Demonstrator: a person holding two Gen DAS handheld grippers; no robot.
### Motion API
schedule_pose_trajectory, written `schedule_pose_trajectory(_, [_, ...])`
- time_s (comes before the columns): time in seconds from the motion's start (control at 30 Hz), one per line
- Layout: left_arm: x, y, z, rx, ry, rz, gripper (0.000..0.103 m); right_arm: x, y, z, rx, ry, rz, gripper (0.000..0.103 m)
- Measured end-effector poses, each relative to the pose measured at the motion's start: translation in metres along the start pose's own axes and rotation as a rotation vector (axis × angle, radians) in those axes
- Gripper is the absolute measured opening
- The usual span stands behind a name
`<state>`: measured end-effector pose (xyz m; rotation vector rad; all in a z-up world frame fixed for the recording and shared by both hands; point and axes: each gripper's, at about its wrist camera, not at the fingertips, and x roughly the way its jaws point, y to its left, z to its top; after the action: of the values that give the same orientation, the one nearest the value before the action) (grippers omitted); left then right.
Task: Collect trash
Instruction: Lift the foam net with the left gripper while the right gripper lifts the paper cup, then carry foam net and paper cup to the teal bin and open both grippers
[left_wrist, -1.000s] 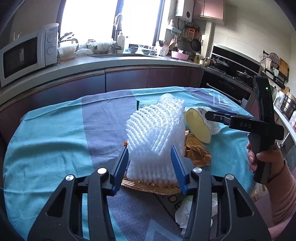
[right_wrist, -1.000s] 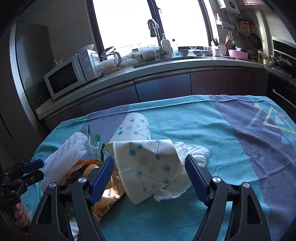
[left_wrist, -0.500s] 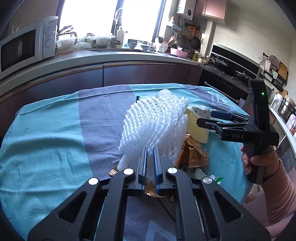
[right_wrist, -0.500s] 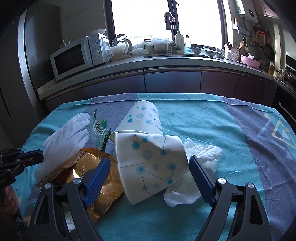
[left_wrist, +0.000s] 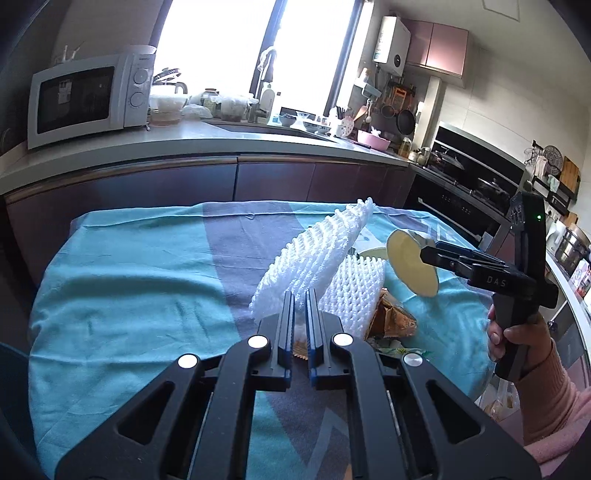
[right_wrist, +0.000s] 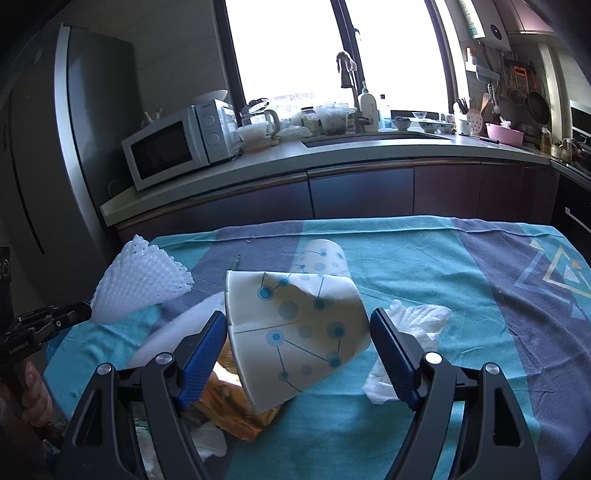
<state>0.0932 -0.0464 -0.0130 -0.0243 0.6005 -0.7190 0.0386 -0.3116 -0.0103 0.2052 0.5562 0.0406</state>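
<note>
the left gripper (left_wrist: 300, 295) is clenched on a white foam fruit net (left_wrist: 314, 254), its blue fingers nearly together with the net's near edge pinched between them. the net is off the tablecloth (left_wrist: 129, 295) and fans up and away to the right; in the right wrist view the same net (right_wrist: 142, 282) sticks out from the gripper's black tip at the far left, spread like a cone above the cloth. a second white foam net (left_wrist: 351, 291) lies just behind and right of the held one, resting against a crumpled gold snack wrapper (left_wrist: 391, 317).

the right gripper (right_wrist: 297, 354) stands wide, its blue fingers either side of a paper cup (right_wrist: 295, 332) printed with blue dots and lines. the cup is tipped on its side with its base toward the camera, and it looks raised off the cloth; the left finger touches its rim, but i cannot tell whether the right finger presses on it. in the left wrist view the cup's pale round opening (left_wrist: 412, 266) faces the camera at the end of that gripper, which a hand (left_wrist: 517, 336) in a pink sleeve holds.

a second dotted paper cup (right_wrist: 325, 258) lies just beyond the first. a crumpled white tissue (right_wrist: 410, 328) lies to the right of it, and the gold wrapper (right_wrist: 229, 406) sits below and near. a microwave (right_wrist: 177, 147) stands on the far counter.
</note>
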Motion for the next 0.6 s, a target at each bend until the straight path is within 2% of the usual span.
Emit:
schedule_pose_trajectory(0.17, [-0.053,0.026,-0.007,-0.045,-0.054,0.057,0.006,-0.002,0.053,0.010,-0.071,-0.014,0.136,0.077])
schedule_pose_trajectory(0.3, [-0.095,0.049,-0.017,-0.087,-0.091,0.132,0.006,0.011,0.105,0.011,-0.136,0.012,0.265,0.077])
schedule_pose_trajectory(0.6, [-0.183,0.130,-0.057,-0.233,-0.145,0.365,0.006,0.062,0.224,0.013,-0.306,0.112,0.501,0.077])
